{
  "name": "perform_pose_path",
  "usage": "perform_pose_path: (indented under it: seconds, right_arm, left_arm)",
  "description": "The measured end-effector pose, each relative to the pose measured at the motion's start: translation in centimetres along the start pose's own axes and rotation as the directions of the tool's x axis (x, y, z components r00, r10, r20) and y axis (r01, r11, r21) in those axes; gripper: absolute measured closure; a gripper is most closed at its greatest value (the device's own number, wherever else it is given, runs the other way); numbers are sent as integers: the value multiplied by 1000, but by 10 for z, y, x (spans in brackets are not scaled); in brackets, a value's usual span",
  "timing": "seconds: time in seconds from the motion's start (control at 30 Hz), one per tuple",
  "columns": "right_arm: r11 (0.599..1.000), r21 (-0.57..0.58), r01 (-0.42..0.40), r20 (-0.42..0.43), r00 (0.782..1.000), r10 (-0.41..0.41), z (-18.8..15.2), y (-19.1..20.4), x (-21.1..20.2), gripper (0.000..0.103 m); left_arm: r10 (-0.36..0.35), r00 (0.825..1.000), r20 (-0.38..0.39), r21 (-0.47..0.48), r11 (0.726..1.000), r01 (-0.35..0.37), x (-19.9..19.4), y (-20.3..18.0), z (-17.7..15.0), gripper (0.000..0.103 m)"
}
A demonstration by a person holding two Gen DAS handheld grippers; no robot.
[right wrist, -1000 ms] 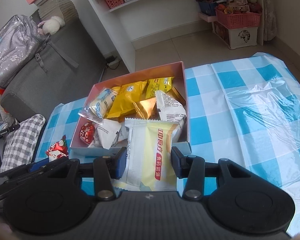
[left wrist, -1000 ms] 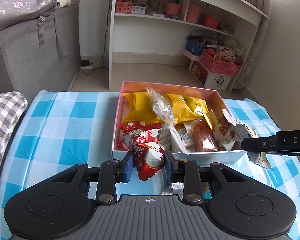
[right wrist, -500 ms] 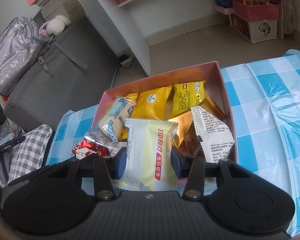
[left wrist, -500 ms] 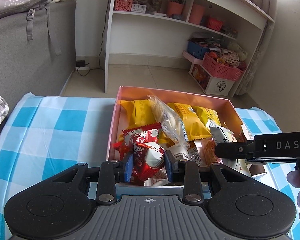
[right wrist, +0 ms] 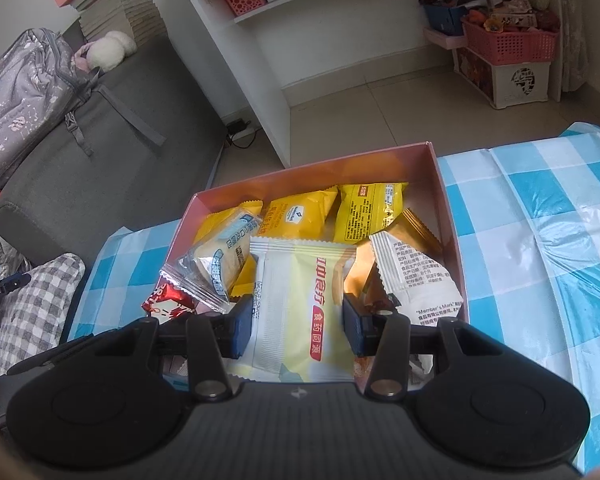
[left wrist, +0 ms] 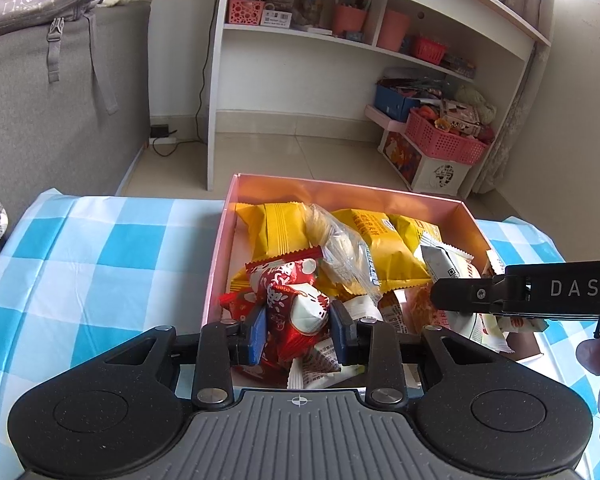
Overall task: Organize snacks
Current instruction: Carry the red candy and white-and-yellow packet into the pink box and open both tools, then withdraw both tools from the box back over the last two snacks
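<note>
Two packets hang over the pink box (left wrist: 220,256), one in each gripper, and the coming move turns on what lies straight beneath each: the box interior, already heaped with snacks. Both packets sit at the near end of the box, just past its near wall, so a release should let each fall inside and not onto the checked cloth (left wrist: 100,264).

The left gripper (left wrist: 298,330) holds a red packet (left wrist: 296,312) near the box's near-left corner. Its jaws stand narrow, and they have just opened a little; the packet is between the blue pads, which appear to touch its sides, though how firmly they press is hard to judge. The packet's long axis runs roughly away from the gripper, tilted.

The right gripper (right wrist: 298,326) holds a pale yellow packet (right wrist: 300,300) with red lettering, lengthwise between its pads, long axis pointing to the far wall. The jaws are somewhat wider, set by the packet's width, and pinch its edges. It hangs above the middle of the box, over yellow packets (right wrist: 300,216) and a white one (right wrist: 416,276).

In the left view the right gripper reaches in from the right, over the near-right corner. Neither hand is clearly nearer.
</note>
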State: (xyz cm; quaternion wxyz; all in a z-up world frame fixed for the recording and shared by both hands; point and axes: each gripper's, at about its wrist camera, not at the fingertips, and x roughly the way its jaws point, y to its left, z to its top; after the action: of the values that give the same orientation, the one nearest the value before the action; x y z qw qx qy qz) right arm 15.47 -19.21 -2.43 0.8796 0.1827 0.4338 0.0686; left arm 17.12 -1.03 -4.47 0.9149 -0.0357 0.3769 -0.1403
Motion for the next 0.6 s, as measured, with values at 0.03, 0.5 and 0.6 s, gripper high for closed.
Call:
perform_pose_path:
  seconds: [0.03,0.5,0.6]
  right_arm:
    - [1000,3,0,1,1000,0,1,0,0,60]
    - [1000,12,-24,42,999,24,1,0,-27,26]
    - [1000,-3,-11,26,1000,11,-5,2,-35,25]
  left_arm:
    - [2,1000,3,1,1000,-2,0,0,0,69]
    - [19,1000,-3,65,998,-19,-22,-10,-1,22]
    - [33,999,-9,80,996,-32,-35,-12,-5,18]
